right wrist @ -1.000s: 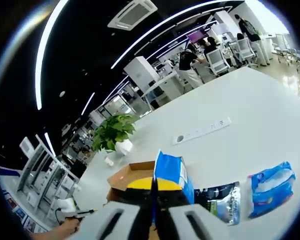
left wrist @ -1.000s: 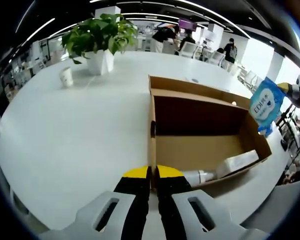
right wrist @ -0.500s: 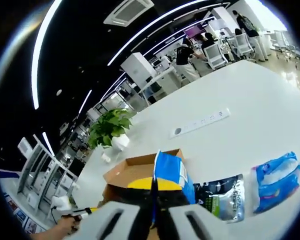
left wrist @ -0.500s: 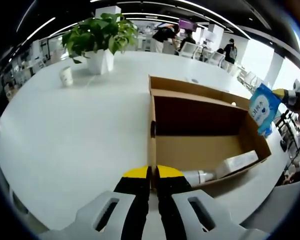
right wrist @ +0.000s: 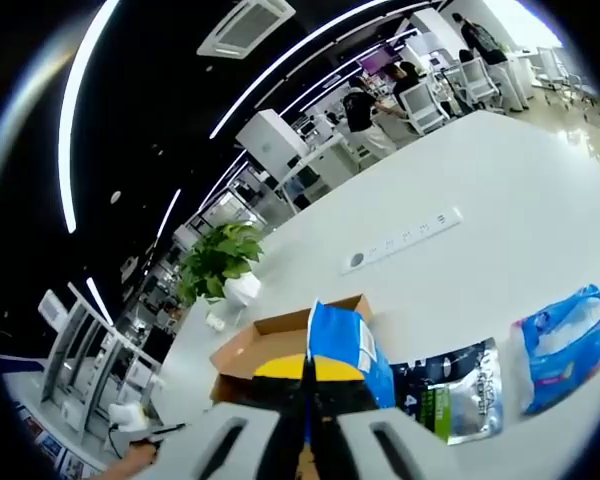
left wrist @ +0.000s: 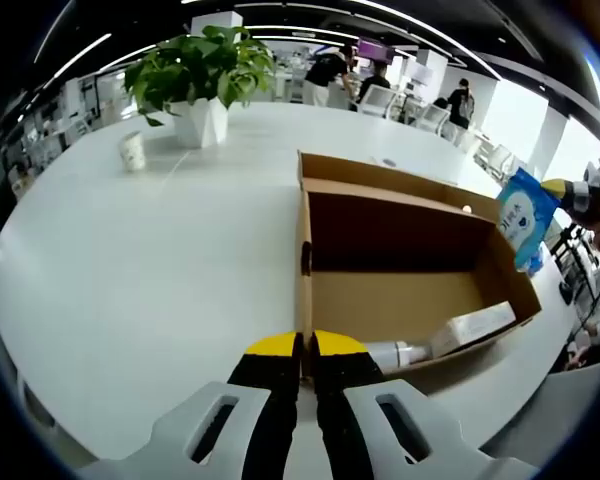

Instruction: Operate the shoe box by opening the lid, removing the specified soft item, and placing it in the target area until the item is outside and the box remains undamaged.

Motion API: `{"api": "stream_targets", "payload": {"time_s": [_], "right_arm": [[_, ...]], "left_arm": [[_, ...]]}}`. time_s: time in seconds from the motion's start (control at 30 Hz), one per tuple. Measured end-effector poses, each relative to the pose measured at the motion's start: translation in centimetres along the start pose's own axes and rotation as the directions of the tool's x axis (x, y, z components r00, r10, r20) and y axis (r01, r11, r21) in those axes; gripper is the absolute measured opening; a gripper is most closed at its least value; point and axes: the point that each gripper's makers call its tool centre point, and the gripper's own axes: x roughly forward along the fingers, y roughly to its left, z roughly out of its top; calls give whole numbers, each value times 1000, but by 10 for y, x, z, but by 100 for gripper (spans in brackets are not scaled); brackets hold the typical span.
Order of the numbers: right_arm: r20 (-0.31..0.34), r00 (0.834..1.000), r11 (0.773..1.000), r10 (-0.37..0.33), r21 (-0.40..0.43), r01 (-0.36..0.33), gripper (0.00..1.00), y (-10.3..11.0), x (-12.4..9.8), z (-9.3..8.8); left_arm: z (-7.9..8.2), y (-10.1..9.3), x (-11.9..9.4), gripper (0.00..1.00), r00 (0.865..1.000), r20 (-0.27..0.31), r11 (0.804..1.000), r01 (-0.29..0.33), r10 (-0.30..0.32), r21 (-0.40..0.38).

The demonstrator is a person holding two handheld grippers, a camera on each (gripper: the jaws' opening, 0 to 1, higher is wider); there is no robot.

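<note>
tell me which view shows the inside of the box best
The left gripper view: it looks down into the open box, showing its floor and a white tube. The right gripper view catches just a top edge of it behind the claw.

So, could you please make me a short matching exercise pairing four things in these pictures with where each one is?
Things:
1. blue packet
2. white tube
3. potted plant
4. dark pouch

Places:
A. lying inside the open shoe box
B. flat on the table, right gripper view
C. held in the right gripper
D. standing on the table beyond the box

Pairs: 1-C, 2-A, 3-D, 4-B
</note>
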Motion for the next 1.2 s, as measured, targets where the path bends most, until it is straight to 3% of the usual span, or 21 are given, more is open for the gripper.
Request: {"api": "stream_targets", "payload": {"time_s": [0.47,0.87,1.2], "right_arm": [[18,996,995,-91,-31,91,0,-36,-16,5],[25,982,979,-190,-76,191,0,-74,-23,6],[9,966,963,-259,-79,259,0,-103,-23,-3]], "left_arm": [[0,-1,-1,1,1000,-1,1000,1,-1,3],[0,-1,0,1,1000,-1,1000,0,0,9],[0,0,0,2,1000,4,1000,3,-3,0]]}}
